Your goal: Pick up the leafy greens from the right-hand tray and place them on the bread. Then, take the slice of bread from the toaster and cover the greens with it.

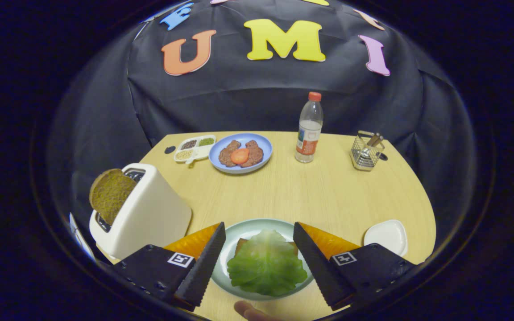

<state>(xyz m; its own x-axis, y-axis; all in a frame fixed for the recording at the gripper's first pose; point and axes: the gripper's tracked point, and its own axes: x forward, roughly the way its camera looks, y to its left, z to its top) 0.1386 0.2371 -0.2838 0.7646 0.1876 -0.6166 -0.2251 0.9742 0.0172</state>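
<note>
Lettuce [267, 263], a crinkled green leaf, is lying flat on the toast slice [240, 244] on the pale green round plate [243, 228], its long axis running away from the gripper [259, 236], whose fingers are standing wide apart on either side of the leaf, gripping nothing. Brown bread [109, 194] is sticking up, tilted, from the smooth white toaster [147, 211] beside the plate on the wooden table [310, 196].

Lettuce on the bread, fingers spread wide

The gripper [259, 232] hangs over a pale green plate [234, 238] with the lettuce leaf [267, 263] between its parted fingers, neither touching; brown bread slice [109, 194] stands in the white toaster [150, 214] nearby.
</note>
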